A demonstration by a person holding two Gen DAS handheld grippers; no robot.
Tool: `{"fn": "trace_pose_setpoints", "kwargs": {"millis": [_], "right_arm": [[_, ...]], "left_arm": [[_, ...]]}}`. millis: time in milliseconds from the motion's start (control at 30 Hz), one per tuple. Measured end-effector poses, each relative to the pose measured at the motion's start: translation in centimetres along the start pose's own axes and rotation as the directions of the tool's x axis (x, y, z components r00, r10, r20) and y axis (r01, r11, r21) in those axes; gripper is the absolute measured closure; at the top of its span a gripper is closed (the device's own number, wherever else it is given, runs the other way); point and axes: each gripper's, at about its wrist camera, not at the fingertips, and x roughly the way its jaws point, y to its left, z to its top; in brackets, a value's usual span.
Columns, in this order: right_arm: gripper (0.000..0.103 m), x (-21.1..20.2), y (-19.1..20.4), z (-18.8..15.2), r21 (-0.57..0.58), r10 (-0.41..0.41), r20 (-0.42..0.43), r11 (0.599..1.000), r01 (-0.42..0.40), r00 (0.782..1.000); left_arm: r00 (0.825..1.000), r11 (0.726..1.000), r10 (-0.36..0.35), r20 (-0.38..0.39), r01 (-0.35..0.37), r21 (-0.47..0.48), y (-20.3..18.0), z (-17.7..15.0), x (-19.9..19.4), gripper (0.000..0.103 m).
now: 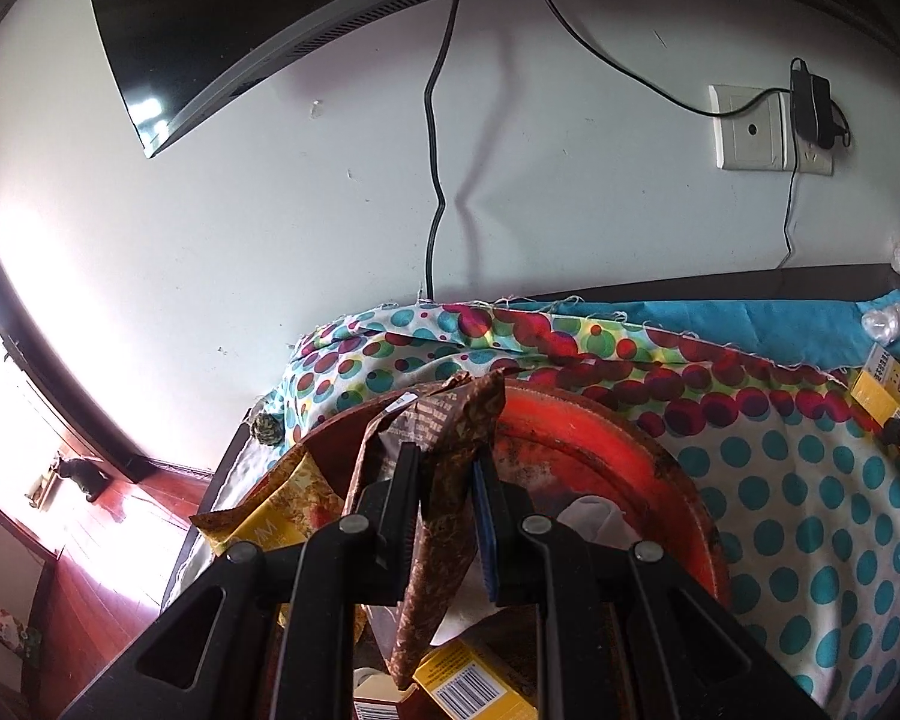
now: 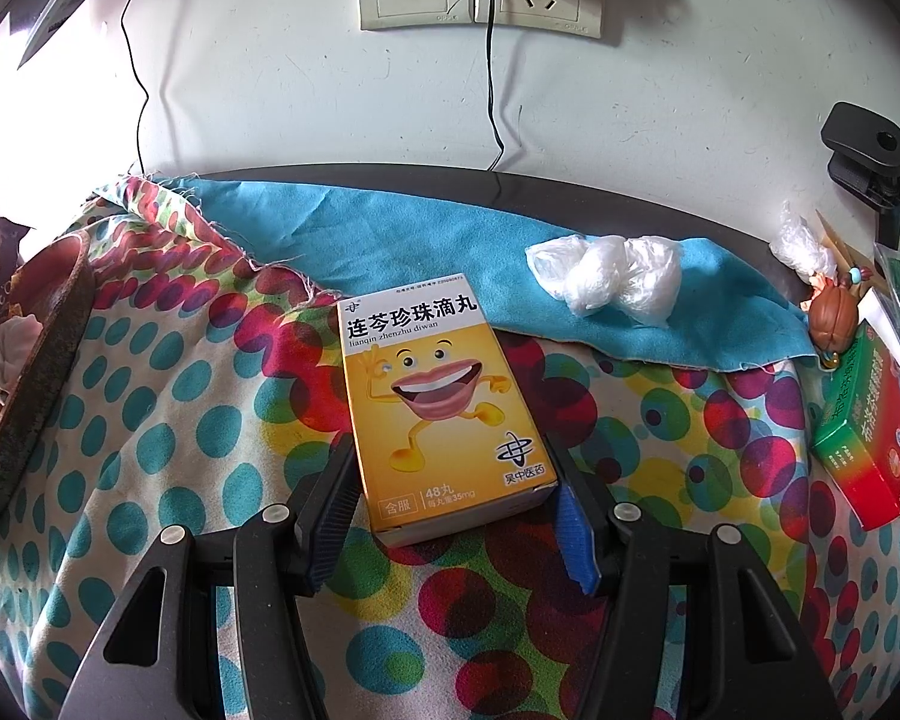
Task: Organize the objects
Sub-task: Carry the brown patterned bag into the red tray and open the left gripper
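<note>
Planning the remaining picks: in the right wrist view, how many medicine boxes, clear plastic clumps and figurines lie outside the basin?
Medicine boxes: 2 (yellow box, green-red box)
Clear plastic clumps: 2
Brown figurine: 1
Total: 5

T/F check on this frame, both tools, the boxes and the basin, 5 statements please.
1. The left tool is shut on a brown wrapper. True.
2. The wrapper hangs over the red basin. True.
3. The yellow box stands upright. False: it lies flat on the dotted cloth.
4. The right tool straddles the green and red box. False: it straddles the yellow box's near end; the green and red box lies apart, far right.
5. Plastic bundles lie on the blue cloth. True.
</note>
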Motion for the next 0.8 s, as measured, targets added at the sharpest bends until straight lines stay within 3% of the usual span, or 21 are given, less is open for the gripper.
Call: {"fn": "trace_pose_setpoints", "kwargs": {"millis": [300,800], "right_arm": [[0.047,0.0,0.0,0.2,-0.003,-0.003,-0.002,1.0,0.003,1.0],[0.047,0.0,0.0,0.3,-0.008,-0.004,-0.003,1.0,0.004,1.0]], "left_arm": [[1.0,0.999,0.024,-0.012,-0.024,-0.028,-0.4,-0.1,0.6,0.083],[1.0,0.999,0.0,-0.018,0.0,0.039,-2.2,-1.0,0.7,0.082]]}}
